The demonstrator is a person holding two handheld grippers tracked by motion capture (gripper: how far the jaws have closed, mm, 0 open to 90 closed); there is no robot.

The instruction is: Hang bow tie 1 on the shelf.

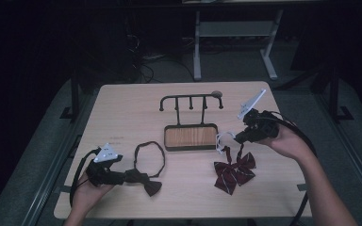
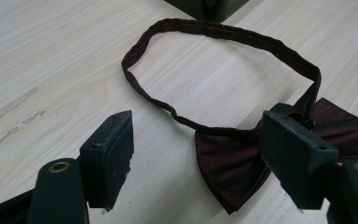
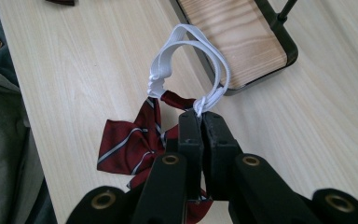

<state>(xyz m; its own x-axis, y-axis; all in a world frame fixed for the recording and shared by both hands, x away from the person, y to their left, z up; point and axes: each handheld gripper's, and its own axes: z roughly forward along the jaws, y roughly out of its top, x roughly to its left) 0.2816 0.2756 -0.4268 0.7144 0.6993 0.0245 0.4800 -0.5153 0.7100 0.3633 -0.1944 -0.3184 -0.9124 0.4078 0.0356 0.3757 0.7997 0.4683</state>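
Now the white strap (image 3: pixel 186 51) sits pinched between closed fingers (image 3: pixel 189 135).

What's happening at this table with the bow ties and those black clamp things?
A person sits at a wooden table holding a two-jaw gripper in each hand. The right gripper is shut on the white elastic loop of a red striped bow tie, beside a black hook rack with a wooden base. The left gripper is open, its jaws standing either side of a dark maroon bow tie lying flat on the table.

High view overlooks table (image 1: pixel 122 108); gripper views sit close above it
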